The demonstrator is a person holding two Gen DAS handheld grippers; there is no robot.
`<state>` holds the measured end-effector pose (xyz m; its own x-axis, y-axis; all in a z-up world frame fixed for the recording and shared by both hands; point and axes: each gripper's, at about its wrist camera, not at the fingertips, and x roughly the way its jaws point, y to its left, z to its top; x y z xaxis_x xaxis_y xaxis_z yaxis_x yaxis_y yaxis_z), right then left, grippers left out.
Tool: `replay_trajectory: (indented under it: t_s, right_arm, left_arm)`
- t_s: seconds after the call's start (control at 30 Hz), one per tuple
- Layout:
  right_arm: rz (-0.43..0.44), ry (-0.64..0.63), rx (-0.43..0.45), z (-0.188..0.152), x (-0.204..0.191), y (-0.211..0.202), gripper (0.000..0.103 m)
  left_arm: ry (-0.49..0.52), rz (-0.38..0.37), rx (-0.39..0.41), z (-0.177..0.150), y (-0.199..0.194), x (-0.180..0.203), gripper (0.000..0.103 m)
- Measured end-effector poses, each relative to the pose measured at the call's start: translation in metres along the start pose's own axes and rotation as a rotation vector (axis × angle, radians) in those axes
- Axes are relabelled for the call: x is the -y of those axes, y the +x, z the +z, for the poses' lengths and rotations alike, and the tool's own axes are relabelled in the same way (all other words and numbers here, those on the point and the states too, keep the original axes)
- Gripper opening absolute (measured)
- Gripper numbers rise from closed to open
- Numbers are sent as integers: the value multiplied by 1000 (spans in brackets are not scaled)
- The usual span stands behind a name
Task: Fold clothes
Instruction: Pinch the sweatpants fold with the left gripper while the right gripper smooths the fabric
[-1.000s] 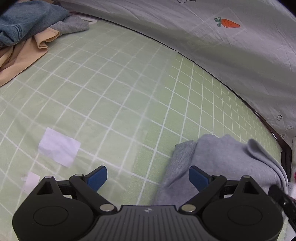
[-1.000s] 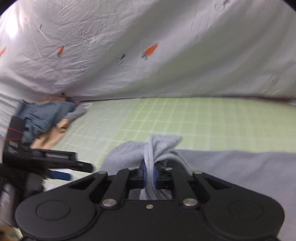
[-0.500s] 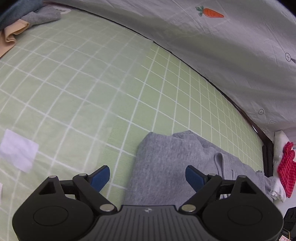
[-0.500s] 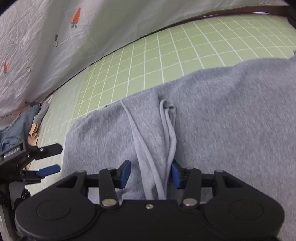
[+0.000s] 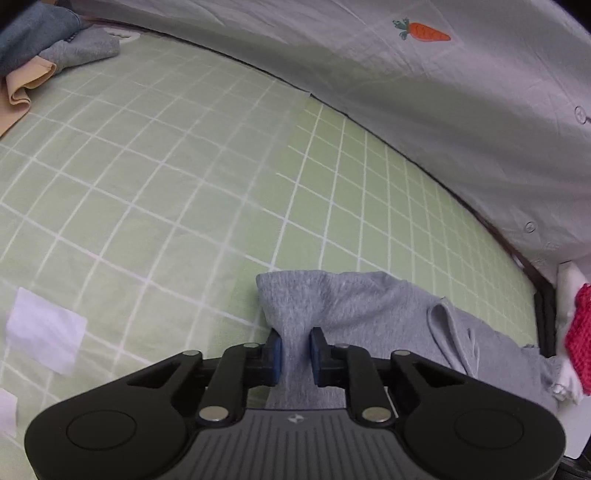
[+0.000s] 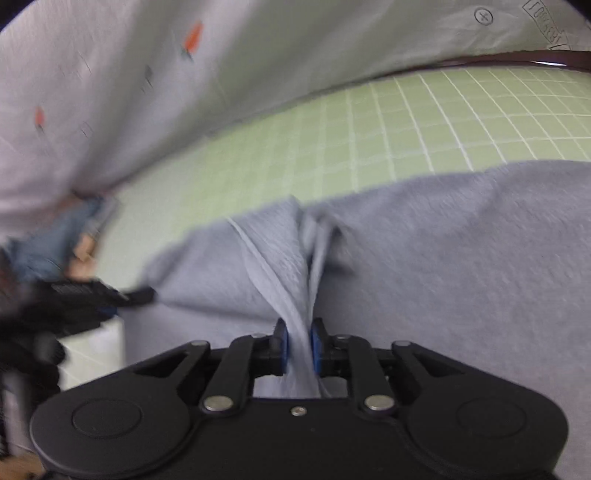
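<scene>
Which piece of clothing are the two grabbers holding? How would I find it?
Look at the light green checked sheet on the bed. Near its front edge lies a plain light grey soft garment, spread apart from the clothes pile in the far corner. It alone is pinched between blue-padded fingers.

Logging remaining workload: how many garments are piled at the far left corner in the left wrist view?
3: blue denim piece at the back, grey piece right of it, tan piece in front. More may lie hidden beneath or beyond the frame edge.

The right wrist view smears the pile of clothes (image 6: pixel 55 243); a red cloth (image 5: pixel 580 339) is cut off.
</scene>
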<state>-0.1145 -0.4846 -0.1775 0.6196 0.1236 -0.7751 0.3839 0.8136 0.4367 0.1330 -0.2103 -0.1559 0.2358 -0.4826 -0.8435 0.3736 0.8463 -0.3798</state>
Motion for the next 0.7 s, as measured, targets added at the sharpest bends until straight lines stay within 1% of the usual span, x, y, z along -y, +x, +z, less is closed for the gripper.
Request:
replay_trajectory:
  t_s: [0.07, 0.1, 0.13, 0.2, 0.27, 0.3, 0.33, 0.37, 0.4, 0.47, 0.5, 0.57, 0.6, 0.67, 0.7]
  right_arm:
    - [11, 57, -22, -7, 10, 2, 21]
    - [11, 49, -27, -10, 9, 1, 35]
    - [11, 40, -33, -14, 9, 0, 44]
    - [-1, 19, -47, -20, 6, 0, 44]
    - [11, 26, -64, -27, 7, 1, 39]
    - [24, 35, -65, -30, 8, 1, 33]
    - [35, 49, -70, -31, 11, 1, 23]
    - [48, 67, -74, -33, 13, 1, 18]
    - [80, 119, -74, -33, 19, -1, 7]
    - [216, 308, -29, -38, 37, -15, 6]
    - [322, 428, 15, -43, 49, -24, 6]
    - [490, 616, 92, -55, 69, -39, 6]
    - [484, 660, 105, -61, 76, -44, 6]
    - [339, 635, 86, -67, 82, -47, 6]
    - [240, 594, 70, -70, 81, -47, 10]
  left_arm:
    - [23, 8, 1, -5, -6, 5, 38]
    - [31, 7, 2, -8, -11, 6, 50]
    - [37, 11, -2, -12, -14, 9, 59]
    - [64, 24, -15, -23, -18, 17, 60]
    - [102, 40, -47, -37, -19, 25, 60]
    - [122, 47, -64, -45, -20, 28, 60]
    - [128, 49, -79, -53, -20, 29, 60]
    - [131, 52, -94, -60, -20, 30, 60]
    - [123, 48, -109, -67, -21, 29, 60]
    - [110, 32, -125, -78, -26, 26, 60]
    - [114, 31, -125, -82, -29, 25, 60]
    - [122, 38, -119, -87, -35, 22, 60]
    - [123, 44, -117, -88, -37, 21, 60]
    - [124, 54, -111, -90, -41, 19, 60]
    - [128, 61, -107, -92, -43, 19, 60]
